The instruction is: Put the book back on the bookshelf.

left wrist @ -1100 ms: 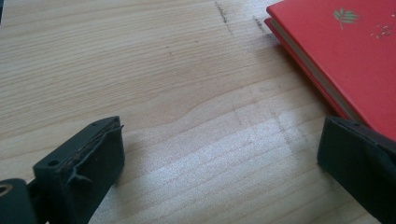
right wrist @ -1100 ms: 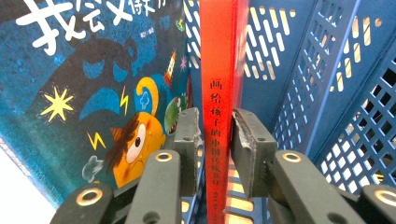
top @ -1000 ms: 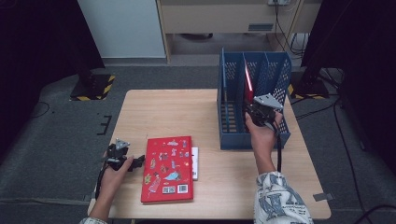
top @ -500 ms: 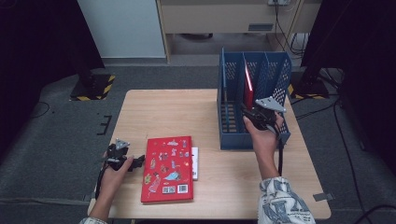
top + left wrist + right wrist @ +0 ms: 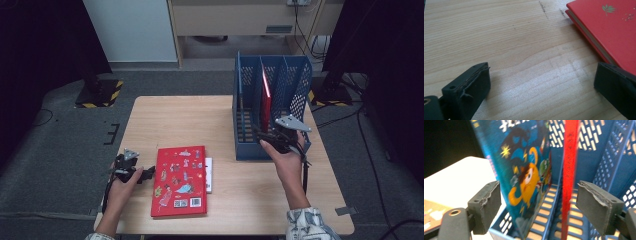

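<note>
— Red, thin hardcover book (image 5: 264,98) stands in the blue mesh file rack (image 5: 295,75); right claw (image 5: 265,136) has just opened, gripping nothing.
— (Released, then.) Left claw (image 5: 148,173) gapes empty beside the red picture book (image 5: 180,181) on the wooden counter (image 5: 170,120).

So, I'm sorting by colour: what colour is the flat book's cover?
Red, with small pictures; clearest in the high view.

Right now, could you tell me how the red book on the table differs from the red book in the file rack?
The red book on the table lies flat, cover up, showing cartoon pictures; the red book in the file rack stands upright, edge-on. The first rests on another book; the second stands between blue dividers. Both are red and thin.
</note>
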### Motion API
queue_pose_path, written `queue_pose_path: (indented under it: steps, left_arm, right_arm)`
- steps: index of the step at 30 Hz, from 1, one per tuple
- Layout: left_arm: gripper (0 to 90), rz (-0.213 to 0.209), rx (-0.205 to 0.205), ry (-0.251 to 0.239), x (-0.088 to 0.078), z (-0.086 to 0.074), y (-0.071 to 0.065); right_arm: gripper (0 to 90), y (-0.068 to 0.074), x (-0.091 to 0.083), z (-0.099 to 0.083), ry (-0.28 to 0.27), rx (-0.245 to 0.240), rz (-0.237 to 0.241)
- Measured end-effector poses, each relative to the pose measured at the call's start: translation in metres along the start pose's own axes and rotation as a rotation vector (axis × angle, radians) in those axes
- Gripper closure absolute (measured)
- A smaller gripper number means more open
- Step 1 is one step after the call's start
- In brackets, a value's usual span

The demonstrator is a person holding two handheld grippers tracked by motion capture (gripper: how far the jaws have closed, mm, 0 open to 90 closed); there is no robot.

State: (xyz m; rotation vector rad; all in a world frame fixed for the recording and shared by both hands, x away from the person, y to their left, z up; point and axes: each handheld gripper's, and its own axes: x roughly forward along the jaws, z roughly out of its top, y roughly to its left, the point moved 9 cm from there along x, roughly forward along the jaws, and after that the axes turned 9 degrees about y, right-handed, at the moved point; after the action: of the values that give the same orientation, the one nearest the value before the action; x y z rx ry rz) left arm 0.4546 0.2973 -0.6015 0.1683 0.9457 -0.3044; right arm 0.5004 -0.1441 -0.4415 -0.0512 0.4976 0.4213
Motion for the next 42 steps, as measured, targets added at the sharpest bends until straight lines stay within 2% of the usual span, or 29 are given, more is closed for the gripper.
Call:
queue_pose_path:
  steps: [11,14,20,22,28,33,36,42]
  left_arm:
    - [0.0,0.001,-0.001,0.0,0.0,0.0,0.0]
    - [0.0,0.001,-0.001,0.0,0.0,0.0,0.0]
    - [0.0,-0.005,0.0,0.001,0.0,0.0,-0.001]
    - [0.0,-0.005,0.0,0.001,0.0,0.0,-0.001]
    - [0.0,-0.007,0.0,0.001,0.0,0.0,-0.001]
    - [1.6,-0.012,-0.004,-0.003,-0.001,0.0,0.001]
    - [3.8,-0.017,-0.028,-0.009,-0.006,-0.001,0.004]
    - [6.6,-0.033,-0.037,-0.053,-0.026,0.0,0.002]
  right_arm:
    - [13.7,0.022,-0.005,-0.013,0.026,-0.041,0.053]
    - [12.8,0.029,-0.004,-0.019,0.047,-0.068,0.059]
    - [11.1,0.042,-0.003,-0.029,0.057,-0.052,0.103]
    - [10.3,0.046,-0.003,-0.033,0.061,-0.062,0.115]
    - [9.7,0.067,-0.008,-0.041,0.07,-0.088,0.155]
    - [12.5,0.089,-0.011,-0.055,0.086,-0.119,0.191]
    - [12.8,0.104,-0.011,-0.07,0.121,-0.149,0.216]
    - [16.0,0.13,-0.006,-0.089,0.164,-0.171,0.279]
